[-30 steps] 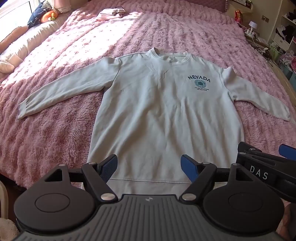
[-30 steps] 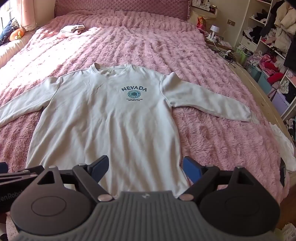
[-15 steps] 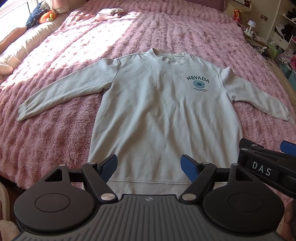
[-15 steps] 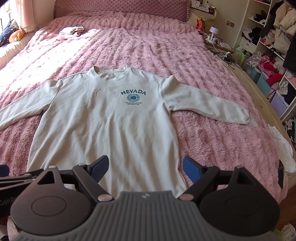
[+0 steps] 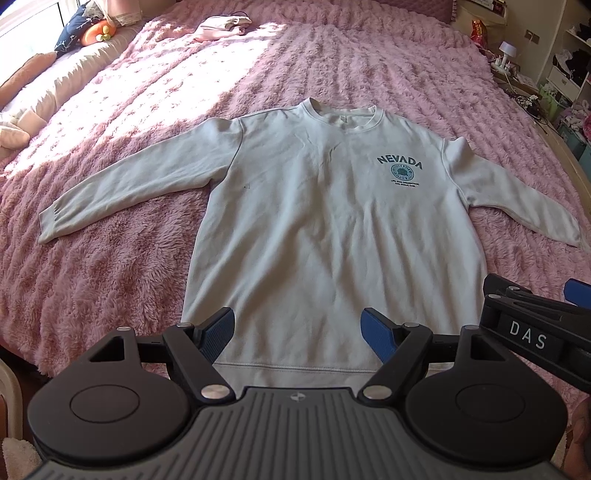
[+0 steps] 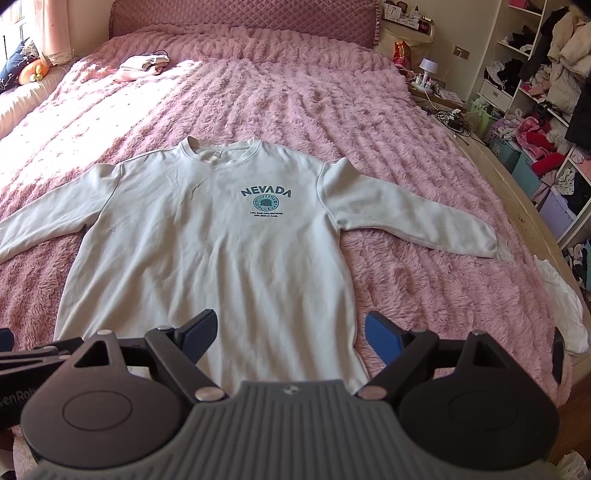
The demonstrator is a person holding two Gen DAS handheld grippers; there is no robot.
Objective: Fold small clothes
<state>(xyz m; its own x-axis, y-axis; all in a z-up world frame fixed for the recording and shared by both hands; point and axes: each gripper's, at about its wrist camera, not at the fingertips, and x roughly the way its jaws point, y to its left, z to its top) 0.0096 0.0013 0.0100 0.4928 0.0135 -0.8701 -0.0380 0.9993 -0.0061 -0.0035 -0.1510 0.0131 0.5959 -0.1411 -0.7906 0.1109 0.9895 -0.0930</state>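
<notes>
Blue-padded left gripper (image 5: 299, 334) sits nearest, jaws spread wide, nothing between them, hovering over the hem (image 5: 295, 363) of the sweatshirt. Right gripper (image 6: 290, 334) same deal: jaws wide apart, empty, above the hem's right corner, just beside the left one. Neither pad touches cloth as far as either view shows.

Pale grey long-sleeve sweatshirt (image 6: 221, 258) lies face up, flat on the pink fluffy bedspread (image 6: 388, 147), hem toward the grippers, collar (image 6: 221, 149) away. "NEVADA" print (image 6: 266, 195) visible on the chest. Left sleeve (image 5: 140, 188) stretched out to the side, cuff resting on the bedspread; right sleeve (image 6: 413, 218) stretched out the other way, angled a bit toward the hem. Body mostly smooth, light wrinkles only.

Progress judgement: spreading looks done, folding not started. No sleeve is tucked in, no side is folded over, hem is not lifted. Everything remains: sleeves in, sides over, bottom up to collar.

Farther off: white garment (image 6: 565, 302) at the right bed edge, small pinkish clothes bundle (image 6: 142, 66) near the headboard (image 6: 240, 16), well apart from the sweatshirt. Whether that bundle is folded already, cannot tell. Cluttered shelves (image 6: 535, 74) on the right.
</notes>
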